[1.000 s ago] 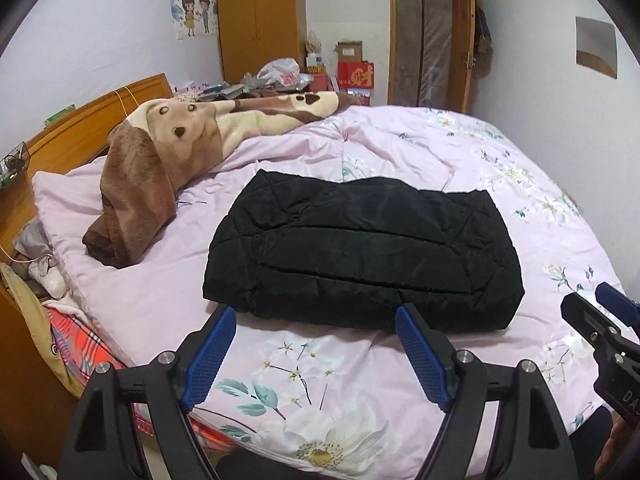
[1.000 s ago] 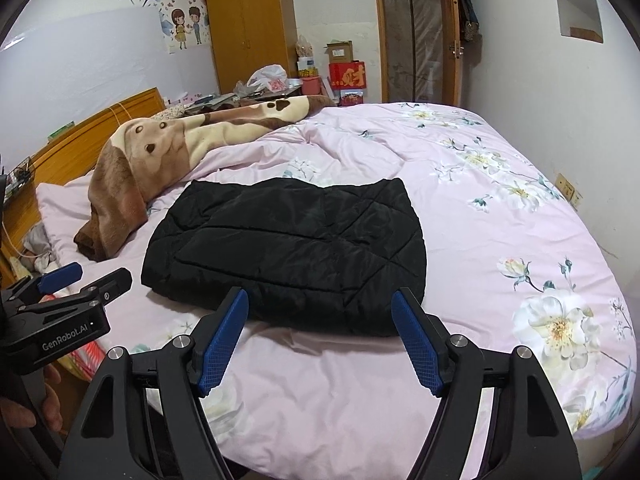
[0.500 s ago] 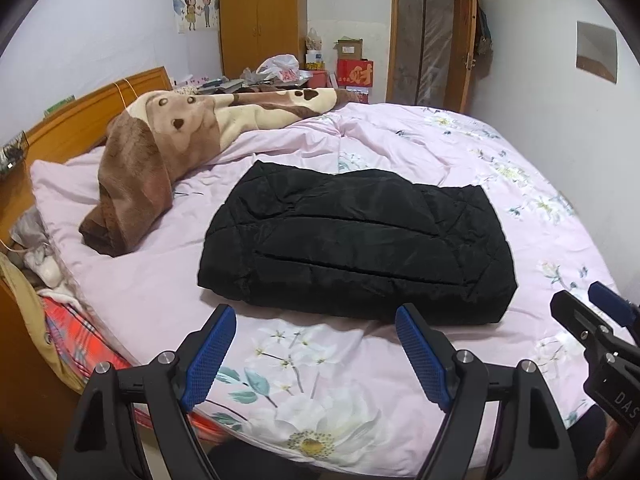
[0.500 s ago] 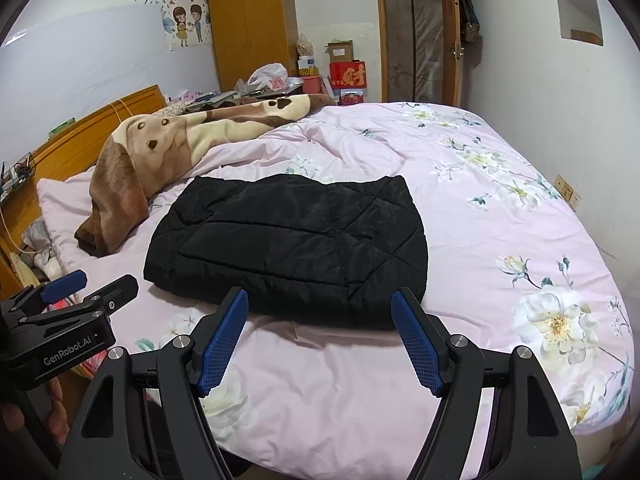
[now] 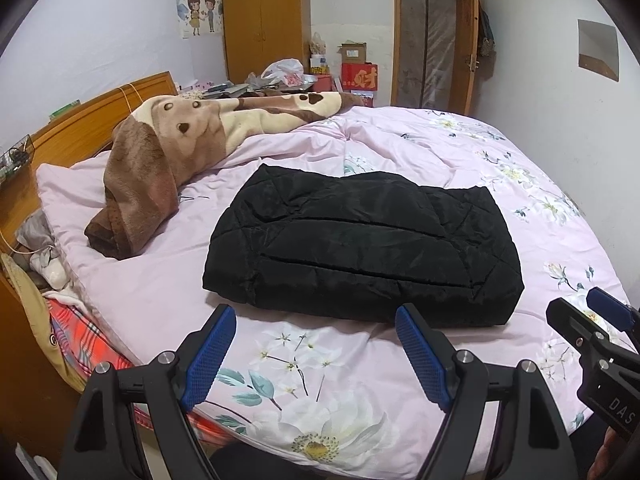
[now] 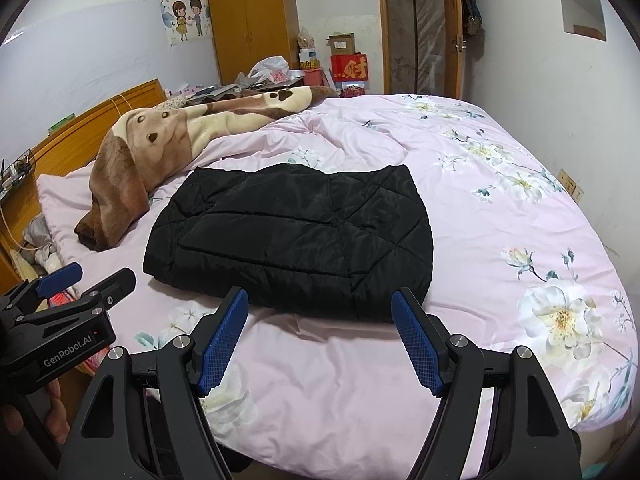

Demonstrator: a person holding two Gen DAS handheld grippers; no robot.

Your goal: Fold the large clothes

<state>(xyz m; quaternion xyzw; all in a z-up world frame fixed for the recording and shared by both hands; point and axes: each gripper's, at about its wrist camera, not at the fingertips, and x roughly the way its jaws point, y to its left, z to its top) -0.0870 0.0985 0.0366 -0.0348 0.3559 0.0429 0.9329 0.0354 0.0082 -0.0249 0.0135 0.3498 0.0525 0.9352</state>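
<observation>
Left wrist view: left gripper (image 5: 316, 350) jaws apart, empty, just short of the black jacket (image 5: 362, 246) lying folded on the bed (image 5: 400, 396).

Right wrist view: right gripper (image 6: 320, 338) likewise spread, empty. Folding appears essentially complete.

Both grippers pull back from the bed vs 1 s ago: the folded black jacket (image 5: 362, 248) sits farther from the left gripper (image 5: 312, 354) and right gripper (image 6: 320, 340), w/ more pink floral quilt (image 6: 320, 364) showing betw. fingers and the jacket's near edge.
</observation>
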